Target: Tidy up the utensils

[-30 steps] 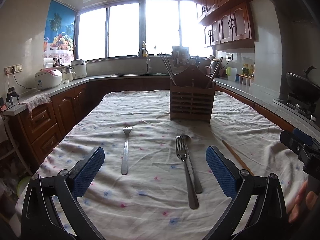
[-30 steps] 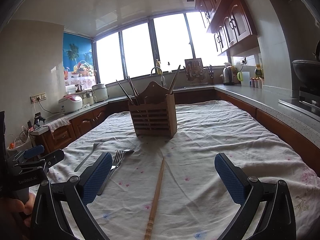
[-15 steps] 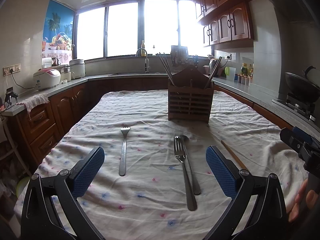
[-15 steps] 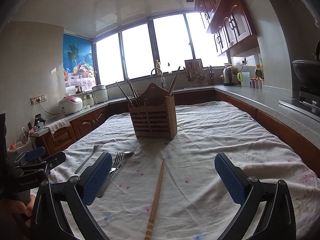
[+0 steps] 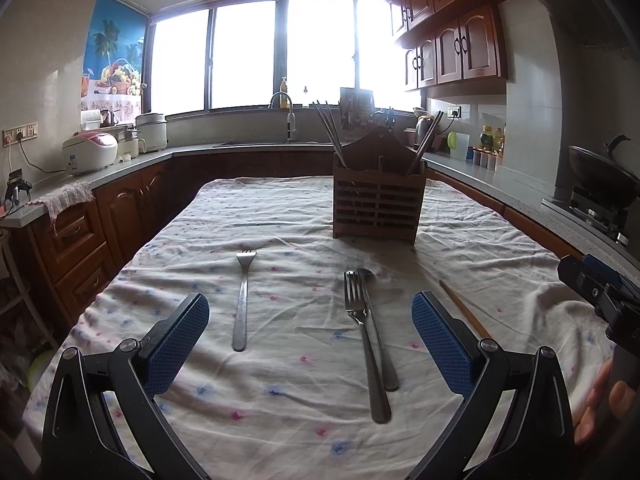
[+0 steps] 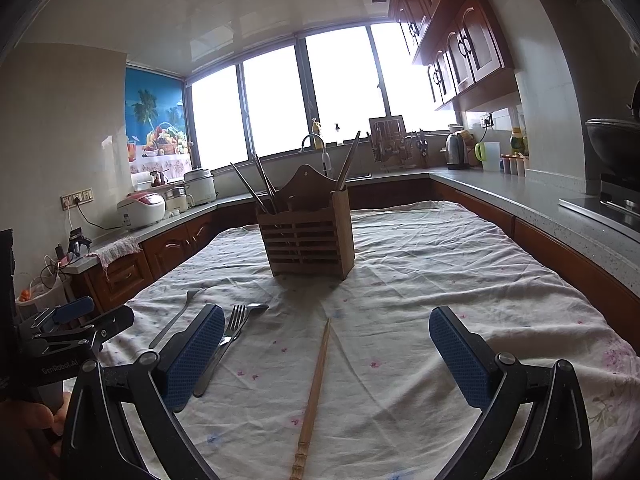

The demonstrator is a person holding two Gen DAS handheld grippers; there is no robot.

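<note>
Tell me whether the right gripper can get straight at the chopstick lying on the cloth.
Probably yes. The right gripper is open, and the chopstick lies alone on the tablecloth between its fingers, clear of the fork and spoon.

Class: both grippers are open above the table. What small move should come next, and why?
Probably lower the open right gripper onto the wooden chopstick lying between its fingers: it lies loose on the floral tablecloth, while the slatted wooden utensil holder already holds others.

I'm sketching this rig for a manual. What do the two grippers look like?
Both match: the left gripper and right gripper have black angular linkage arms with silver pivot bolts and blue, dimple-textured rectangular finger pads. White "GenRobot.AI" lettering marks the left one's body.
</note>
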